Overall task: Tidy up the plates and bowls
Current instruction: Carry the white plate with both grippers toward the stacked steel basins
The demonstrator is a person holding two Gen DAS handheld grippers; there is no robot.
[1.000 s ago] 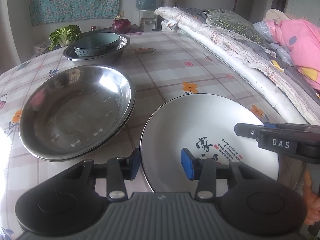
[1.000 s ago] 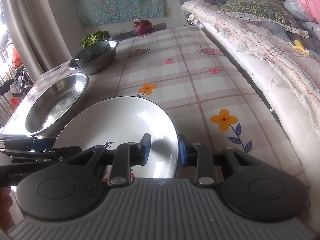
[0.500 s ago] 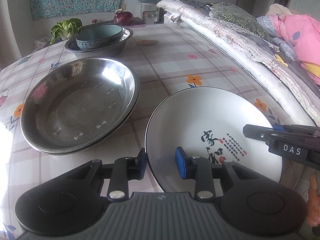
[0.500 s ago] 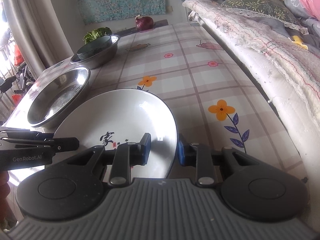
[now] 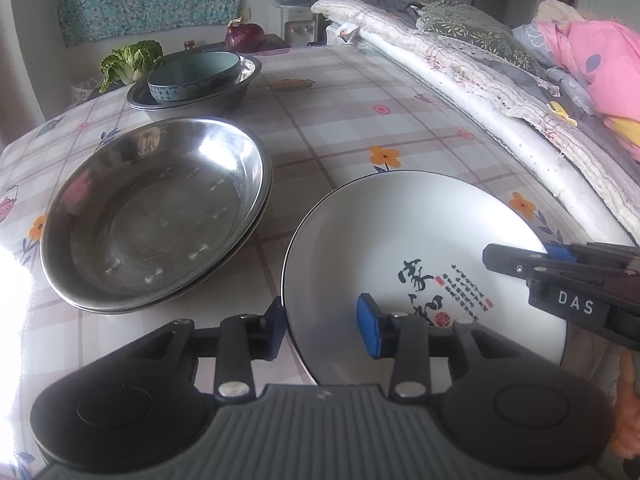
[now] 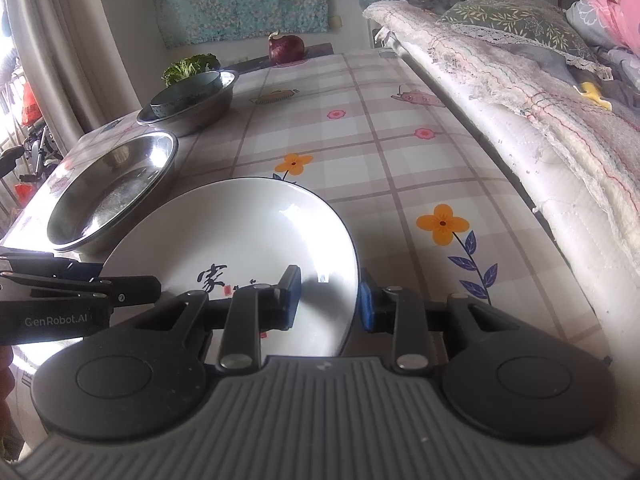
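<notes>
sitting on the checked, flower-printed tablecloth (image 5: 352,120) near the front edge: a white plate (image 5: 404,240) with a thin dark rim and black and red writing on its face. straddling the plate's left rim with the left gripper (image 5: 322,326), one blue pad (image 5: 276,330) outside the rim and the other over the plate's face, jaws spread with daylight on both sides of the rim, so not clamping yet. straddling the plate's right rim (image 6: 256,240) with the right gripper (image 6: 328,300) in the same way, one pad inside, one outside, jaws parted and gripping nothing. reaching in from the right edge of the left wrist view, the right gripper's black finger (image 5: 520,262) hanging over the plate. lying just beside the plate on its left: a wide steel dish (image 5: 156,212), seemingly stacked on a second one. standing farther back: a steel basin (image 5: 236,88) holding a pale blue-green bowl (image 5: 196,76). resting beyond these at the far end: a leafy cabbage (image 5: 130,58) and a red onion (image 5: 244,36). running along the table's right side: a bed with a quilted cover (image 5: 460,76) and a pink blanket (image 5: 600,64).
</notes>
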